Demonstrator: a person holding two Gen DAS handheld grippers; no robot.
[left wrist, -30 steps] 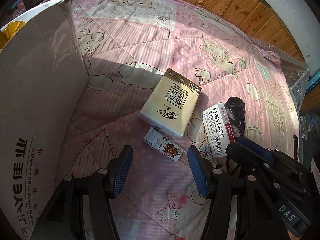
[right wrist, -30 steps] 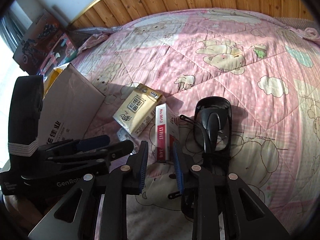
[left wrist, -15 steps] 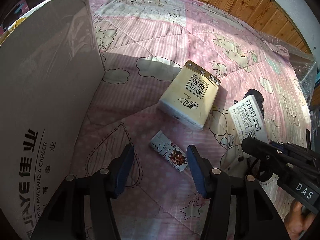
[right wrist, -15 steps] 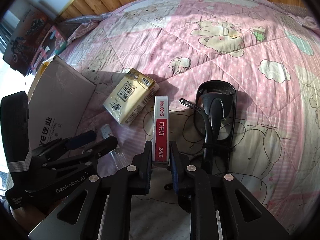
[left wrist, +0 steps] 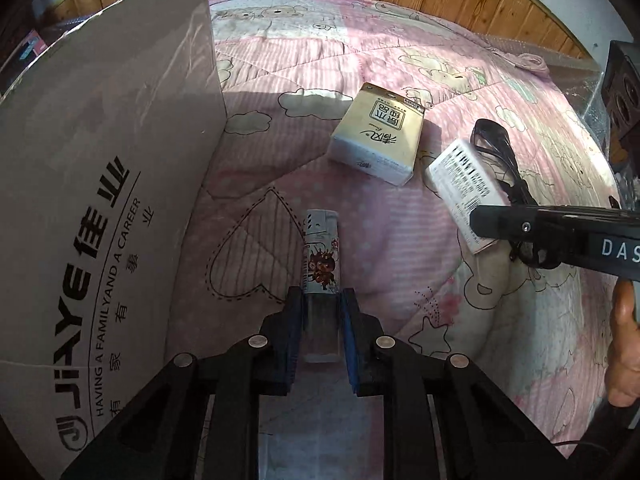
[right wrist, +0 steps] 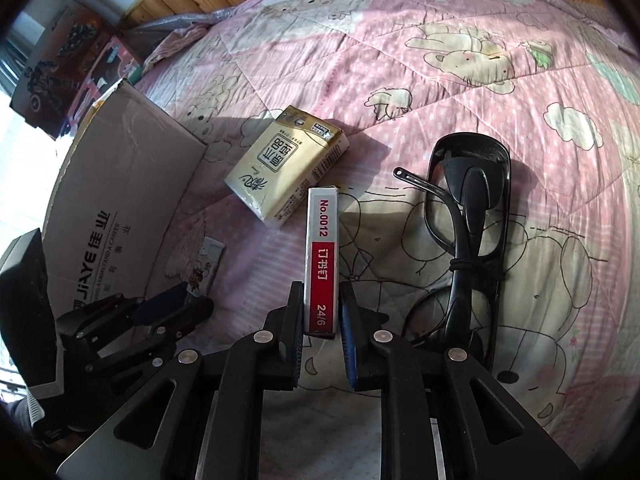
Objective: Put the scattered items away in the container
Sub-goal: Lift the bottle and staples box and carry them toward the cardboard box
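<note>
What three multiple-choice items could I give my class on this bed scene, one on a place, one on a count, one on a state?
1. Where does the cardboard box stand relative to the tissue pack in the left wrist view?
A. To its left
B. To its right
C. On top of it

2. How many items lie loose on the quilt, held by neither gripper?
A. One
B. Two
C. Four

3. What is the state of the right gripper?
A. Open above the glasses
B. Shut on nothing
C. Shut on the staple box

Answers:
1 A: the box wall fills the left side of that view.
2 B: only the tissue pack and the black glasses lie free; the left gripper clamps the lighter.
3 C: its fingers press both sides of the staple box.
</note>
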